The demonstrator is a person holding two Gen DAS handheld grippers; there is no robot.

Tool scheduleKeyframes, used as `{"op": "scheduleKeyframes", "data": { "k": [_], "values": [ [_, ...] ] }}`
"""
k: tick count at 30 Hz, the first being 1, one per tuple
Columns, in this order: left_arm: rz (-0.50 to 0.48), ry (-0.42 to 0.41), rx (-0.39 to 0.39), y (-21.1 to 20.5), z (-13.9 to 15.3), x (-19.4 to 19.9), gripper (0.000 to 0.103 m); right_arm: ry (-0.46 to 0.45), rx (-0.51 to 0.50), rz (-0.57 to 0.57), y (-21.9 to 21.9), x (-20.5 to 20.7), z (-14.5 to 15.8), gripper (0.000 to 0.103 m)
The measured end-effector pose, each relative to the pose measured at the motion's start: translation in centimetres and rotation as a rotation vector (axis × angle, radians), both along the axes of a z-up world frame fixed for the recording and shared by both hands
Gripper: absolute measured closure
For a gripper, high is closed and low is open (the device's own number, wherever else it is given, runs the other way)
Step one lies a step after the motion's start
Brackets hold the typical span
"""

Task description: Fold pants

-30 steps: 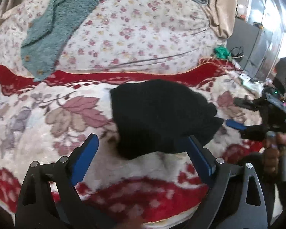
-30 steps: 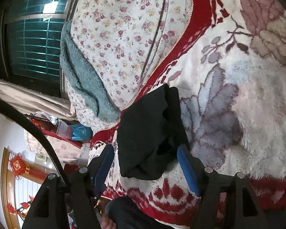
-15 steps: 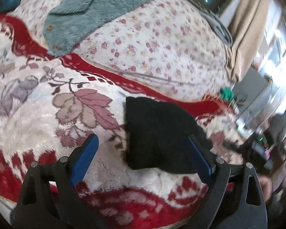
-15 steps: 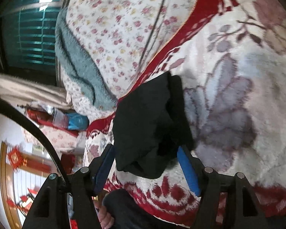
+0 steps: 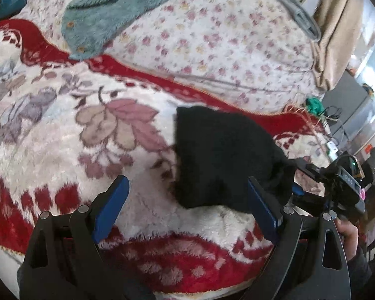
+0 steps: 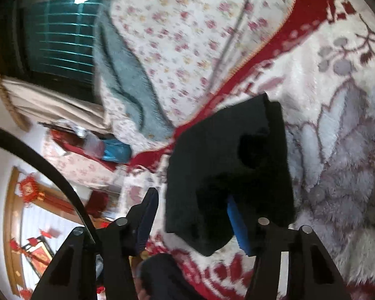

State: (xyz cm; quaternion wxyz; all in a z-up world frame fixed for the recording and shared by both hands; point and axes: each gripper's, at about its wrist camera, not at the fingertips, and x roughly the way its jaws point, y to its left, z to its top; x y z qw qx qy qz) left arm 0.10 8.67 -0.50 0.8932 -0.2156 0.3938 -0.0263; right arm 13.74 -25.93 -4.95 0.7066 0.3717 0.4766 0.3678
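Note:
The black pants (image 5: 220, 155) lie folded into a compact bundle on the fluffy red-and-white flowered blanket (image 5: 62, 150). My left gripper (image 5: 187, 205) is open and empty just short of the bundle's near edge; its right finger (image 5: 262, 210) is beside the cloth. In the right wrist view the pants (image 6: 225, 155) lie between the fingers of my right gripper (image 6: 192, 215). Its jaws are still apart around the bundle's near end, and the right blue pad (image 6: 237, 225) touches the cloth. The right gripper also shows in the left wrist view (image 5: 337, 182), at the bundle's right side.
A teal fleece garment (image 5: 107, 12) lies on a small-flowered quilt (image 5: 225, 37) behind the blanket. Beige curtains (image 5: 337, 25) and room clutter stand at the right. A dark window (image 6: 57, 30) is beyond the bed. The blanket's near edge (image 5: 162, 290) drops off just below my left gripper.
My left gripper has drawn back and swung left, staying open. My right gripper has moved onto the bundle's end and its jaws have narrowed. The pants have stayed in place.

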Motion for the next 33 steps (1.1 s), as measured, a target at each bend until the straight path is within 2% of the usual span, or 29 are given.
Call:
{"op": "scheduleKeyframes", "data": {
  "k": [2,6,11,15,18,21,23,24,29,31,32,33],
  "values": [
    [-0.048,0.012,-0.023,-0.2,-0.2,0.2,0.010,0.065,-0.024,-0.034,-0.2,0.4,-1.4,0.063],
    [-0.125,-0.054,-0.051,-0.6,0.4,-0.3,0.010,0.155,0.086,-0.127,-2.0,-0.2,-3.0,0.063],
    [-0.151,-0.114,-0.034,-1.2,1.5,-0.6,0.010,0.186,0.058,-0.165,-2.2,-1.4,-3.5,0.062],
    [-0.130,-0.144,-0.038,-0.6,1.8,-0.7,0.010,0.125,0.064,-0.170,-1.6,-1.4,-3.2,0.059],
    [-0.138,-0.131,-0.063,-0.4,1.7,-0.5,0.010,0.006,0.036,-0.174,-0.7,-1.2,-2.2,0.057],
    [-0.119,-0.104,-0.029,-0.6,1.6,-0.4,0.010,-0.092,-0.016,-0.157,0.3,-1.5,-1.4,0.056],
    [-0.094,-0.069,-0.009,-0.6,1.3,-0.1,0.010,-0.098,-0.041,-0.160,0.6,-1.3,-1.6,0.056],
    [-0.079,-0.059,-0.004,-0.5,1.2,-0.1,0.010,-0.072,-0.056,-0.162,0.7,-1.0,-2.2,0.057],
    [-0.093,-0.071,-0.056,-0.1,0.9,-0.3,0.012,-0.057,-0.068,-0.150,0.8,-0.6,-2.7,0.057],
    [-0.094,-0.047,-0.068,-0.1,0.6,-0.1,0.012,-0.069,-0.128,-0.158,0.9,-0.8,-1.5,0.060],
    [-0.092,-0.039,-0.074,0.0,0.5,0.0,0.012,-0.095,-0.156,-0.160,1.1,-0.9,-0.5,0.072],
    [-0.092,-0.030,-0.087,0.1,0.4,0.1,0.012,-0.149,-0.162,-0.140,1.4,-1.1,0.9,0.080]
  ]
}}
